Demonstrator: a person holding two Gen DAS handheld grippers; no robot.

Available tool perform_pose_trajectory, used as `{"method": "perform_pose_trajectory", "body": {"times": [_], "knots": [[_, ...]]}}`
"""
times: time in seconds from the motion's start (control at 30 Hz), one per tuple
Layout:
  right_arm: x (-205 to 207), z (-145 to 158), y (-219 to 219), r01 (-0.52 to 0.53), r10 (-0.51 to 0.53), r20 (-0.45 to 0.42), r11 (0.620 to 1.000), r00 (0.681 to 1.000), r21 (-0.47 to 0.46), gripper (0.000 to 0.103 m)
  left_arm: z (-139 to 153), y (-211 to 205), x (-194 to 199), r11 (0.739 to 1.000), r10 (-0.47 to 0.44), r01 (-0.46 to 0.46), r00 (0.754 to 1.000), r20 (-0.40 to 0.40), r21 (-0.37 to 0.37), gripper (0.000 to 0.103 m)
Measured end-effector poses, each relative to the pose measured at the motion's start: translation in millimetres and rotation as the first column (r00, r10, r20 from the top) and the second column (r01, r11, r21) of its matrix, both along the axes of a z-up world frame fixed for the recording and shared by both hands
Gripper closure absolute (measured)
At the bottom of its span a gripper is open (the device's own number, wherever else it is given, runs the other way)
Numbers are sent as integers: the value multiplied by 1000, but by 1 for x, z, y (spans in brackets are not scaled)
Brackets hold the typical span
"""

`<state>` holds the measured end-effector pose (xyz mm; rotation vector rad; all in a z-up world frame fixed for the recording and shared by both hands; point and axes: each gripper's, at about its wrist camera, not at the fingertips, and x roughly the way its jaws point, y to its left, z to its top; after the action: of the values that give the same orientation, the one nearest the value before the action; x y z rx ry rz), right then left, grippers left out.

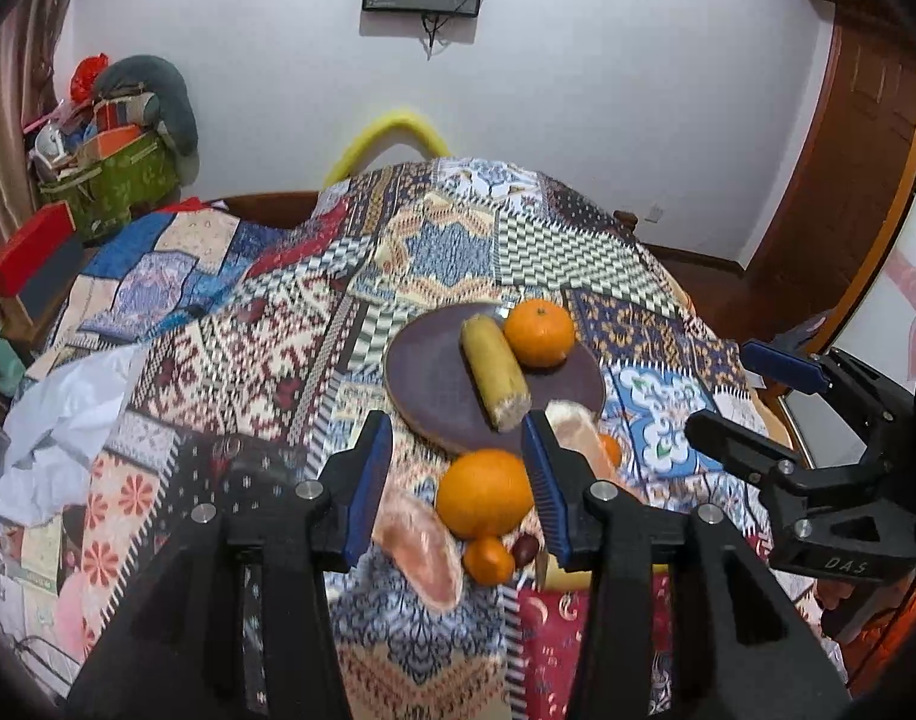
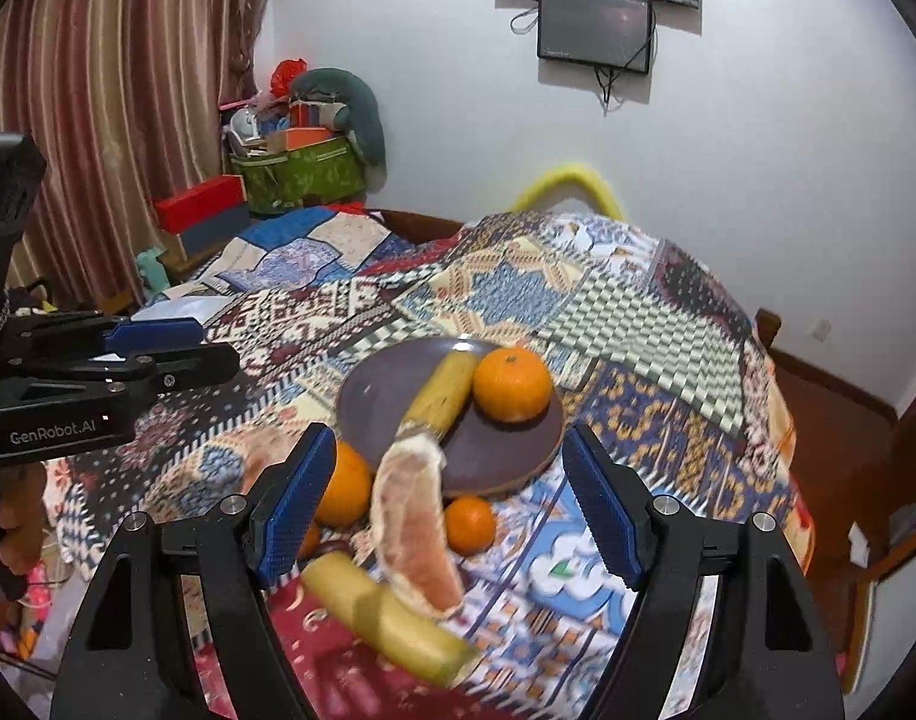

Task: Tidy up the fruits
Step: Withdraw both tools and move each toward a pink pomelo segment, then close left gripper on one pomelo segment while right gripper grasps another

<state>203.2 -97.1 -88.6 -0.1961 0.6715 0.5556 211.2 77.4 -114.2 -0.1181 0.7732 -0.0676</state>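
Note:
A dark purple plate (image 1: 434,378) (image 2: 386,396) lies on the patchwork cloth and holds a yellow banana piece (image 1: 495,378) (image 2: 443,393) and an orange (image 1: 540,333) (image 2: 511,384). In front of the plate, on the cloth, lie a big orange (image 1: 484,493) (image 2: 341,483), two pink pomelo segments (image 1: 422,552) (image 2: 419,528), small tangerines (image 1: 487,558) (image 2: 469,525), a red date (image 1: 525,549) and a second banana piece (image 2: 392,618). My left gripper (image 1: 458,438) (image 2: 218,348) hovers open above the big orange, its pads clear of it. My right gripper (image 2: 452,438) (image 1: 718,390) is open and empty over the pomelo segment.
A crumpled white sheet (image 1: 56,420) lies at the table's left side. A yellow chair back (image 1: 392,132) rises behind the far edge. A cluttered green basket (image 2: 302,174) and red box (image 2: 200,204) stand by the curtain. A person's hand (image 2: 14,516) holds the left gripper.

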Motion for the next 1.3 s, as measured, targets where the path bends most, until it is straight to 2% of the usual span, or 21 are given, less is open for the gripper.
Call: {"method": "perform_pose_trajectory", "body": {"times": [0.27,0.63,0.87,1.0,1.03,1.1,1.17,1.3], "knots": [[-14,-28,6,0,-2,-43,999,999,-42,28,-41,5,-15,1000,9,-11,995,-100,-18,58],[-5,-68,6,19,-25,-159,999,987,-40,28,-105,5,-10,999,3,-16,967,-255,-50,58],[5,-90,8,13,-25,-205,998,979,-60,28,-116,4,-10,999,-25,14,967,-253,-43,56],[11,-101,-2,36,-38,-258,999,965,-13,28,-117,1,-12,999,-34,31,972,-232,-20,55],[14,-102,-4,42,-40,-273,999,961,2,30,-117,2,-12,999,-35,31,973,-226,-22,55],[18,-105,-6,43,-37,-301,999,953,14,47,-119,5,-13,999,-25,19,975,-220,-31,56],[20,-108,-5,31,-21,-321,999,947,27,54,-120,11,-14,999,-22,11,975,-219,-53,57],[15,-105,-2,15,-11,-297,1000,955,11,56,-118,17,-17,998,-12,-2,976,-217,-63,67]]}}
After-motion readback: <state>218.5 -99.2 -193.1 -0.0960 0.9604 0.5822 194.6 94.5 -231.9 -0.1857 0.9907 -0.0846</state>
